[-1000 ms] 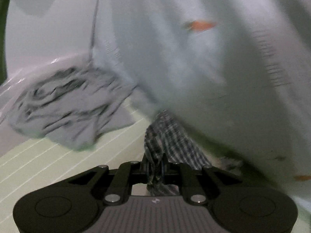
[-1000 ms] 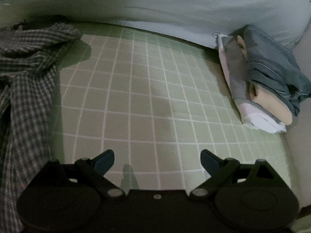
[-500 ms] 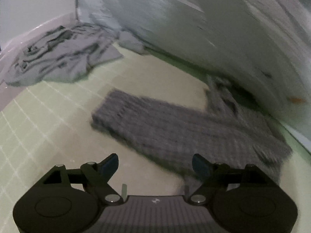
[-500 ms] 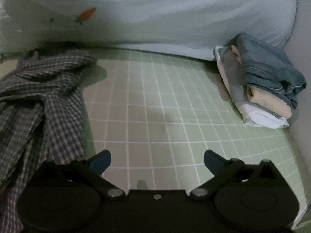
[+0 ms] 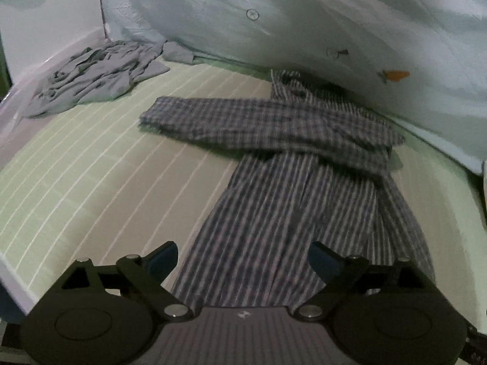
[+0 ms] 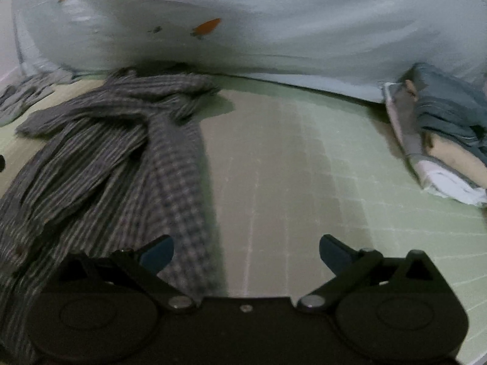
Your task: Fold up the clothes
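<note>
A grey checked shirt lies spread on the green gridded bed sheet, one sleeve folded across its upper part. My left gripper hovers over the shirt's lower hem; its jaws are opening, wide apart, with nothing pinched between them. In the right wrist view the same checked shirt fills the left side. My right gripper stands open over the shirt's right edge and the bare sheet, holding nothing.
A crumpled grey garment lies at the far left by the wall. A pale blue quilt with carrot prints runs along the back. A stack of folded clothes sits at the right on the sheet.
The left gripper let go of the checked cloth, opened wide and pulled back, so the whole shirt now shows. The right gripper swung left until the shirt came under its left finger.
</note>
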The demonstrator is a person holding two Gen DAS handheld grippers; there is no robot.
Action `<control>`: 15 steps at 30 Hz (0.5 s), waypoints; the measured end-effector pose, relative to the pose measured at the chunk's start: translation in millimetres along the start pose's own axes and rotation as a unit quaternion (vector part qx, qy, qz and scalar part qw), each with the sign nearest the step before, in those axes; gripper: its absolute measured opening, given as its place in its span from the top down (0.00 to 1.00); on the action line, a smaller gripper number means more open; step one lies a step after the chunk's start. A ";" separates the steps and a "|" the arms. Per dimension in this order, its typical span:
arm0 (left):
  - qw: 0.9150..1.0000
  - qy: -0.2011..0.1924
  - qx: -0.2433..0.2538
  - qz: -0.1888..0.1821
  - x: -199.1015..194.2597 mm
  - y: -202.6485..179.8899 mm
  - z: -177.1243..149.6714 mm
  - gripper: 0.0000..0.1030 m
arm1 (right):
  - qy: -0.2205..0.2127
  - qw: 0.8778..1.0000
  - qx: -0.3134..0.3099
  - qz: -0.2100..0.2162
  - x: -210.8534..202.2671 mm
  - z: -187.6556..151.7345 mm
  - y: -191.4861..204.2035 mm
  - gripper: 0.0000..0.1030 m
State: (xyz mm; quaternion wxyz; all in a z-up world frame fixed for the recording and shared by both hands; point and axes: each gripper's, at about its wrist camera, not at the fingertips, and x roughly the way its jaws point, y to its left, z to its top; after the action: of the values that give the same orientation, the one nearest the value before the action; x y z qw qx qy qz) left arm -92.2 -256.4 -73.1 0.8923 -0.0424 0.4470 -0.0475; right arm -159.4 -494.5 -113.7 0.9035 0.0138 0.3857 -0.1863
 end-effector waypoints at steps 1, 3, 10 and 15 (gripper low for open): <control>1.000 0.004 -0.001 0.002 -2.3 2.3 -4.8 0.10 | 0.002 1.000 -0.006 0.005 -1.8 -3.2 3.2 0.00; 1.000 0.012 -0.004 0.005 -6.9 7.0 -14.5 0.09 | 0.005 1.000 -0.014 0.006 -5.2 -8.6 9.7 0.01; 0.999 0.032 0.016 -0.018 -10.2 29.4 -17.1 0.09 | 0.029 0.999 -0.010 -0.014 -10.1 -20.3 32.8 0.27; 0.997 0.024 0.062 -0.050 -20.5 52.7 -3.9 0.09 | 0.071 0.995 0.008 -0.064 -8.8 -36.3 50.8 0.36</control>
State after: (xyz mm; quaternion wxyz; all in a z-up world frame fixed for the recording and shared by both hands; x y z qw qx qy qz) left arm -105.0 -201.7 -65.4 0.8789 -0.0084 0.4615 -0.1206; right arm -172.5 -438.2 -139.0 0.8598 0.0097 0.4476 -0.2454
